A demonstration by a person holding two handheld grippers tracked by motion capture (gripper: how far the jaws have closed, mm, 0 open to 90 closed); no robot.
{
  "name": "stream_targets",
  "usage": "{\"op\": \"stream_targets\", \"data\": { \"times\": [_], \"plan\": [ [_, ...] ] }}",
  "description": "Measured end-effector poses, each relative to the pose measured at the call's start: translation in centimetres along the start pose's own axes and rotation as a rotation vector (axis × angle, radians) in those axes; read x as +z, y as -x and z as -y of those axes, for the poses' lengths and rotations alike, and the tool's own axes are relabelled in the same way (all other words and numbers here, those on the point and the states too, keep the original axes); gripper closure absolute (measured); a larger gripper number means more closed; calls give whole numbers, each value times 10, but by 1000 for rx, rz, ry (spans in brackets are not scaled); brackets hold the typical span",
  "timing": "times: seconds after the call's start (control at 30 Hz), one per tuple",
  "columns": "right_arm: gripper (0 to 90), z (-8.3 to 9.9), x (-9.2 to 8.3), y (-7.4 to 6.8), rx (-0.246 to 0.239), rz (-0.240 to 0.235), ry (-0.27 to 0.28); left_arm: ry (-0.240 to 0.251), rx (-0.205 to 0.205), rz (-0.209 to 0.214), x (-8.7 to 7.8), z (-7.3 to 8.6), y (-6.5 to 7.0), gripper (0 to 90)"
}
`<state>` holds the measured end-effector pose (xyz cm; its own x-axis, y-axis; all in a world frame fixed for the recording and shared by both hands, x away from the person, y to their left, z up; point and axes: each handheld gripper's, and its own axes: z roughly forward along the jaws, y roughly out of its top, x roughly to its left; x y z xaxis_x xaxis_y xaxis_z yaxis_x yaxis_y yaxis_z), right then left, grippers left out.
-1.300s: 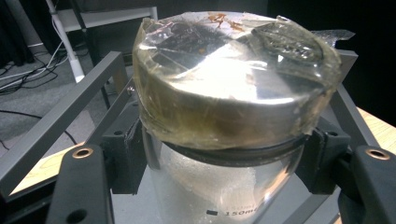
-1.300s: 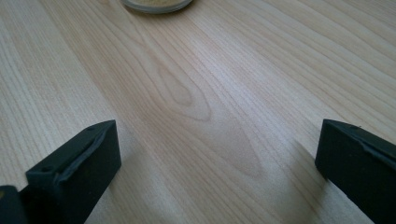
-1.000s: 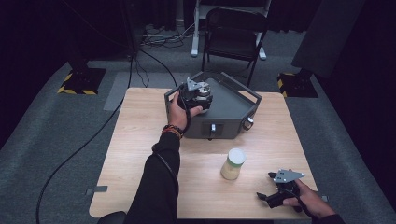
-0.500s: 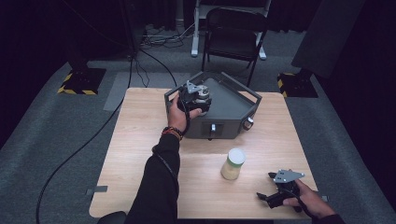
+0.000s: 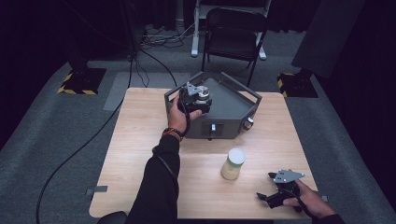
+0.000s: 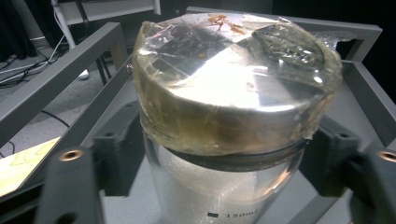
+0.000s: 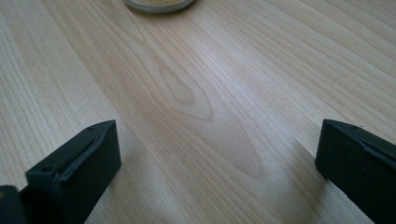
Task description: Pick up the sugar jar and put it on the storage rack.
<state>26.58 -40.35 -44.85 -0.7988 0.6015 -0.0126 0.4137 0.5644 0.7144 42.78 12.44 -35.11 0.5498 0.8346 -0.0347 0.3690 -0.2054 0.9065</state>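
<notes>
Clear glass jar — flanked by the left gripper, fingers just opening, on the grey tray at the table's far edge; right gripper — fingers spread wide.

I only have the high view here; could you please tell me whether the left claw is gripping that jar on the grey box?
Observer: Its jaws have just been opening. In the left gripper view the left claw flanks the glass jar, with the pads beside its wall rather than squeezing it.
Operator: Thank you. Is the jar capped?
Observer: Clear, wrinkled film is stretched over its mouth and down the rim.
Operator: And the right claw?
Observer: The right claw is wide open with nothing between its jaws, low over the bare wooden table.
</notes>
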Motion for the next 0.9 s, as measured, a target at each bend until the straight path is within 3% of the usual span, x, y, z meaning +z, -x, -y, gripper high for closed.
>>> {"op": "stream_targets", "data": {
  "times": [0.23, 0.33, 0.53, 0.9],
  "plan": [
    [0, 0, 0, 0, -1, 0, 0, 53, -15, -34, -7, 10, 8, 49],
    [0, 0, 0, 0, -1, 0, 0, 51, 16, -55, -10, 11, 13, 12],
    [0, 0, 0, 0, -1, 0, 0, 53, 5, -50, -19, 13, 13, 9],
    [0, 0, 0, 0, -2, 0, 1, 64, 76, -69, -40, 26, 27, 9]
  ]
}}
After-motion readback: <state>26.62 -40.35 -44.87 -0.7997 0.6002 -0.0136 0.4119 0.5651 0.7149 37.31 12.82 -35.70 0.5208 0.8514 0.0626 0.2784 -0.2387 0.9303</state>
